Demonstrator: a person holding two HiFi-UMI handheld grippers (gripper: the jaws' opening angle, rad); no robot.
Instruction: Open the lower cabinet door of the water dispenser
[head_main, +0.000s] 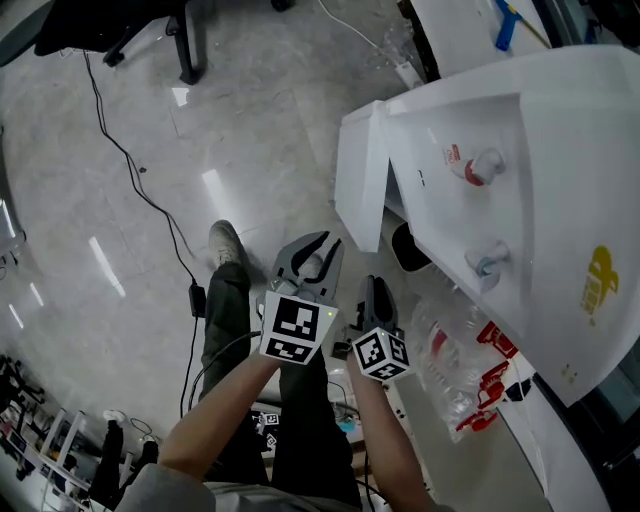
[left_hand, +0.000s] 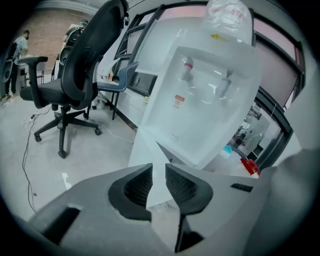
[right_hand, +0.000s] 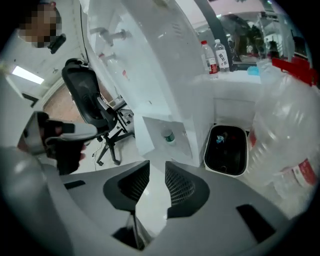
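The lower cabinet door (head_main: 360, 172) of the water dispenser (head_main: 520, 140) is seen ajar at upper centre. The left gripper (head_main: 320, 248) and right gripper (head_main: 376, 290) are held below it, jaws slightly apart and empty. Its free edge is best caught and drawn along the hinge arc

Office room with a glossy grey floor (head_main: 250, 120).
The floor fills the left and top of the head view, streaked with pale light reflections (head_main: 105, 265); a black cable (head_main: 130, 165) runs down it from the upper left. In the left gripper view a black chair (left_hand: 75, 75) stands at left, a brick wall (left_hand: 42, 30) behind it and dark-framed windows (left_hand: 280, 65) at upper right. A black bin (right_hand: 227, 149) sits right of centre in the right gripper view.
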